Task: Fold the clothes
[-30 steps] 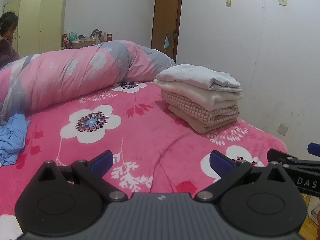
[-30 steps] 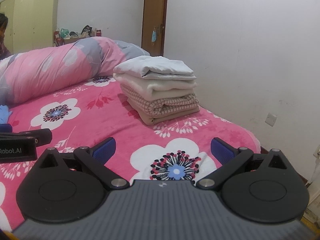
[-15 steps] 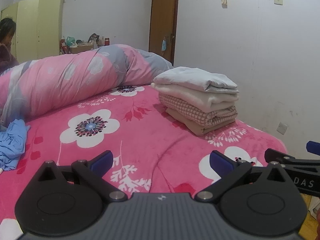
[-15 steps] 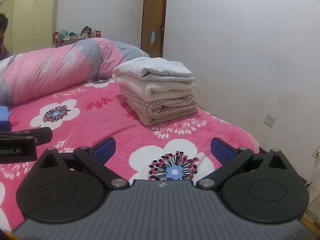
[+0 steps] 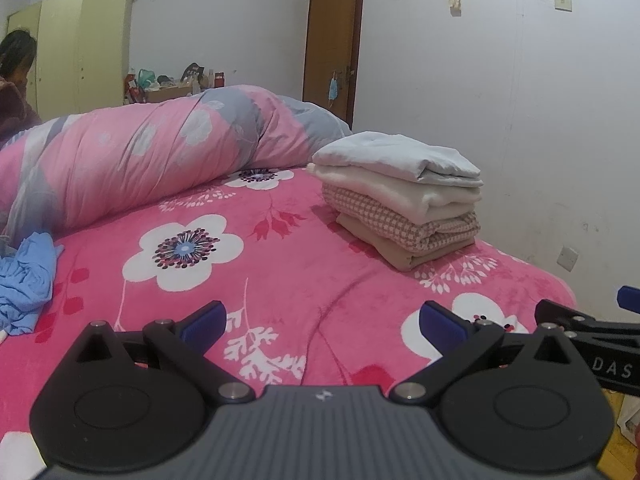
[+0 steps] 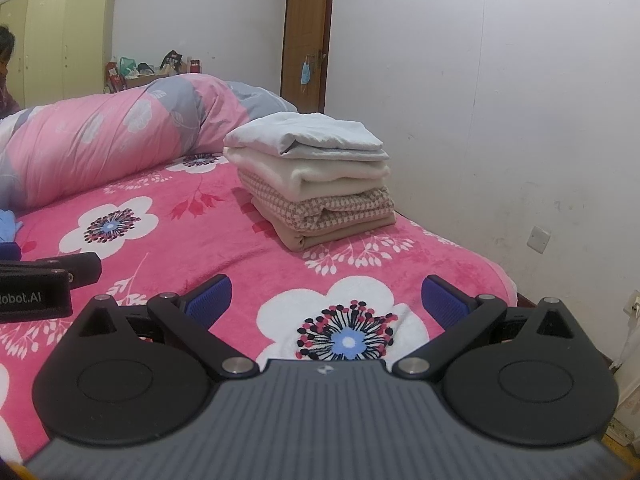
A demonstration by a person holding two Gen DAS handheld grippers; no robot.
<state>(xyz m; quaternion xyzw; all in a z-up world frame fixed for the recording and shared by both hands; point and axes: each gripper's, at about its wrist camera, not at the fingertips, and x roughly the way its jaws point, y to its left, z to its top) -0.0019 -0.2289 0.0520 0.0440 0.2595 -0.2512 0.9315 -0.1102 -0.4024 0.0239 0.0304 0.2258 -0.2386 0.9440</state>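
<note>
Bedding fills most of both views: a pink floral blanket point(image 5: 280, 280) is spread over the bed, and a rolled pink-and-grey quilt point(image 5: 160, 152) is laid along its far side. A yellow wardrobe point(image 5: 80, 48) and a brown door point(image 5: 334, 36) are seen against the back wall, and part of a person point(image 5: 16, 80) is visible at the far left edge. A stack of folded clothes point(image 5: 404, 200) is set on the blanket near the wall-side edge of the bed; a pale grey piece is placed on top, then a cream one, a checked one and a tan one at the bottom. A crumpled blue garment point(image 5: 28, 280) is left unfolded on the blanket at the left, well apart from the stack. The left gripper point(image 5: 322, 326) is held above the blanket with its blue-padded fingers spread wide and nothing between them. The right gripper point(image 6: 326, 300) is likewise held apart and empty, just beside the left one.
</note>
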